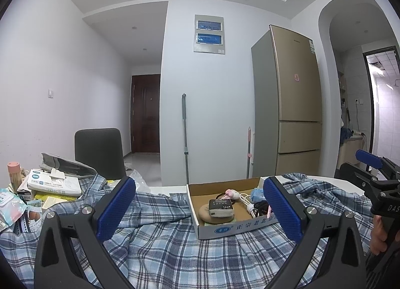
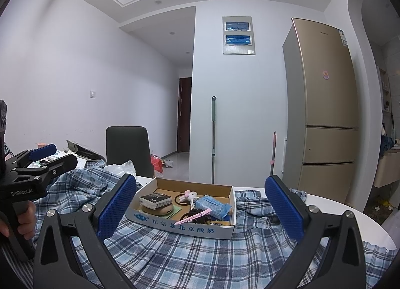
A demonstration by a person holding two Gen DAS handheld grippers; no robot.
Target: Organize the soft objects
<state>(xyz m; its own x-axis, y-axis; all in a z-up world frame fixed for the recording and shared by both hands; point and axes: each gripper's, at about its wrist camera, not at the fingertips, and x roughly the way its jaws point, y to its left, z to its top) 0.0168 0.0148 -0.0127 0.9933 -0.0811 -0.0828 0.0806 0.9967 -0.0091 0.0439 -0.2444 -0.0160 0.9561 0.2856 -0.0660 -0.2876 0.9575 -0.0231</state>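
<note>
Hovering low in both views, the left gripper and right gripper gape wide, grasping nothing. Plaid shirt sprawls underneath, cardboard box sitting on it mid-frame.

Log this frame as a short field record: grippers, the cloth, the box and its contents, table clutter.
left gripper: open, empty, above the cloth
right gripper: open, empty, above the cloth
plaid cloth: blue checked, rumpled, spread over the table
cardboard box: open top, resting on the cloth
box contents: small dark box on a round tan object, blue tissue pack, pink plush hair tie, pink clip, white cable
table clutter: packets and tissue pack at left
</note>
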